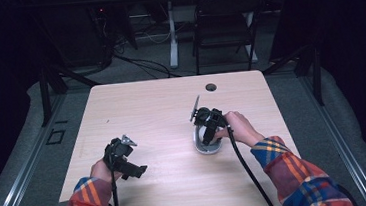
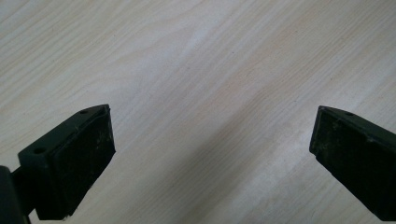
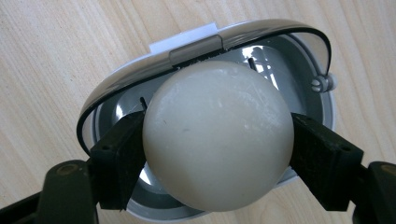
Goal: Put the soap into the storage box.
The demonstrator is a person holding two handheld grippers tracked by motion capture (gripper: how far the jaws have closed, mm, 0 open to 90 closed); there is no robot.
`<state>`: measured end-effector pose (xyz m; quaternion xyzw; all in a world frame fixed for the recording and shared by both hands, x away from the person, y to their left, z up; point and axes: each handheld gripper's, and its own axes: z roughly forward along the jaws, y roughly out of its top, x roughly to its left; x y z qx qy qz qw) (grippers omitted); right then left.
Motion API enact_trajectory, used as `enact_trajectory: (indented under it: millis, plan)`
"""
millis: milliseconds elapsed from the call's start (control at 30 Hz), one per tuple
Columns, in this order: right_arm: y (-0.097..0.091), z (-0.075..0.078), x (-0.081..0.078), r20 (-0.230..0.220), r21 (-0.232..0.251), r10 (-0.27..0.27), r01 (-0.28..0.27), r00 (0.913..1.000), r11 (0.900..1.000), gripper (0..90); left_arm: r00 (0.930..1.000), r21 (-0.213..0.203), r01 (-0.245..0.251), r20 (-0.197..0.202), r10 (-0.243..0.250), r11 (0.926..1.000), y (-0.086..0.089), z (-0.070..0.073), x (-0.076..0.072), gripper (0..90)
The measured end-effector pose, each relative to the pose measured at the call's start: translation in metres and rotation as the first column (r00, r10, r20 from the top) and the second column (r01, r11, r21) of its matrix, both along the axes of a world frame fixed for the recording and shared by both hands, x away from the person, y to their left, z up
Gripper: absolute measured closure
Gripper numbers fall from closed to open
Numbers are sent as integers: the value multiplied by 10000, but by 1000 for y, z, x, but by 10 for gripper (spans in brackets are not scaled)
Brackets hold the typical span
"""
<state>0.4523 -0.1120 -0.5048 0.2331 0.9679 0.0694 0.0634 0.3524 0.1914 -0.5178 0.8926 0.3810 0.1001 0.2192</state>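
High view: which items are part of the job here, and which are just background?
In the job:
- white egg, gripped by the right tongs
- egg cooker with open lid, right under the egg
- left tongs, open over bare table

Just lying about:
- black folding chair
- cables on the floor behind the table

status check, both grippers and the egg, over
Right gripper shut on white egg, over open cooker. Left gripper open, idle. Nothing in the way.
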Motion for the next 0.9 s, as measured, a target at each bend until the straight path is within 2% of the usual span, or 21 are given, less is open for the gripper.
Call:
enact_trajectory:
  millis: [33, 900]
  plan:
    - [0, 1, 1, 4, -101, 70, -70, 10000, 9999, 227, 10000, 7, 9, -2, -9, 10000, 0, 0, 0, 0]
    - [-12, 12, -4, -30, -2, -51, 51, 10000, 10000, 177, 10000, 22, 12, -33, -12, 10000, 0, 0, 0, 1]
